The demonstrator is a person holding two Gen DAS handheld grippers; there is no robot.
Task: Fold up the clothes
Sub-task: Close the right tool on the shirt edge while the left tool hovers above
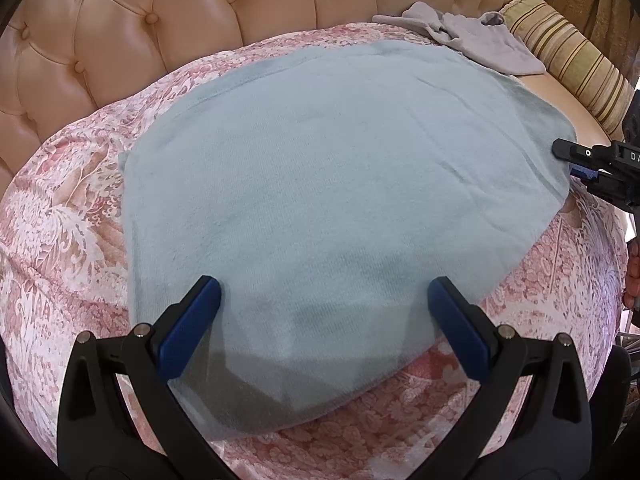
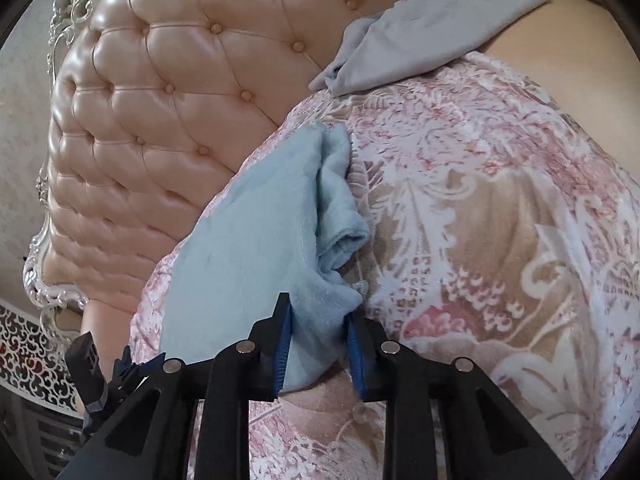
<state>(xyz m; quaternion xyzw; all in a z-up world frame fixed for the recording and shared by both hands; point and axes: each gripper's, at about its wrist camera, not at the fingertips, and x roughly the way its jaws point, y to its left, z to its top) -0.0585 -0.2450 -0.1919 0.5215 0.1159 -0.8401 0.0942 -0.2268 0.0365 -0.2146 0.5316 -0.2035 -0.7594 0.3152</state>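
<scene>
Left wrist view first: a pink flowery bedspread (image 1: 60, 216) is seen at the left, with a puffy peach headboard (image 1: 120, 40) behind it. The left gripper (image 1: 324, 300) is held over the near edge of a light blue garment (image 1: 320, 160), and its blue pads are spread wide apart with nothing pinched between them. The light blue garment is laid out flat on the bedspread and fills the middle of the picture. A grey cloth (image 1: 476, 36) is bunched at the far right, next to a striped bolster pillow (image 1: 572, 64). At the right edge the right gripper (image 1: 576, 162) is seen at the garment's side edge.

Right wrist view next: the headboard is seen at the left, then the garment, with a rolled-up fold along its right side. Its near corner is bunched between the right gripper's blue pads (image 2: 284, 344), which are pressed in close on the cloth. The flowery bedspread is spread out to the right.
</scene>
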